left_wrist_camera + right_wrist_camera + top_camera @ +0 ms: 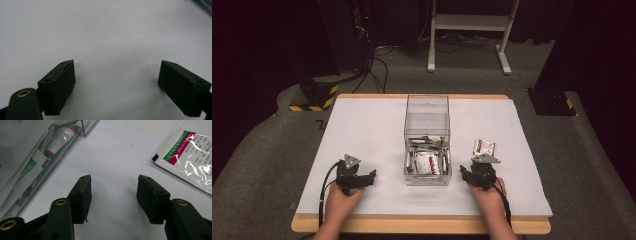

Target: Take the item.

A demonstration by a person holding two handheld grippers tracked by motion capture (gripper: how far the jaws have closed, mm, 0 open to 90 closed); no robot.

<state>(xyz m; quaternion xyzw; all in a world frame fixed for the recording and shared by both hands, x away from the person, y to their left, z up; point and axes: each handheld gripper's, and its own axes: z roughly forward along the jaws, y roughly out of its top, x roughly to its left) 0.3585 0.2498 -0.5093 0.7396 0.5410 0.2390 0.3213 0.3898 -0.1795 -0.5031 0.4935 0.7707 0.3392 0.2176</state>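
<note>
Clear box [427,145], frame centre, holds sachets. Loose sachet [483,147] lies right of it; red-green print legible in right gripper view [190,155]. Left gripper [362,176] and right gripper [468,172]: jaws spread, empty.

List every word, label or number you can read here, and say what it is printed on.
Loose sachet on the white table: print on its green and magenta bands, too blurred to read.
Sachets in the clear box: coloured print, too small to read.
No other text legible.

One clear box [427,125] of many sachets, one loose sachet [483,147], two tools
</note>
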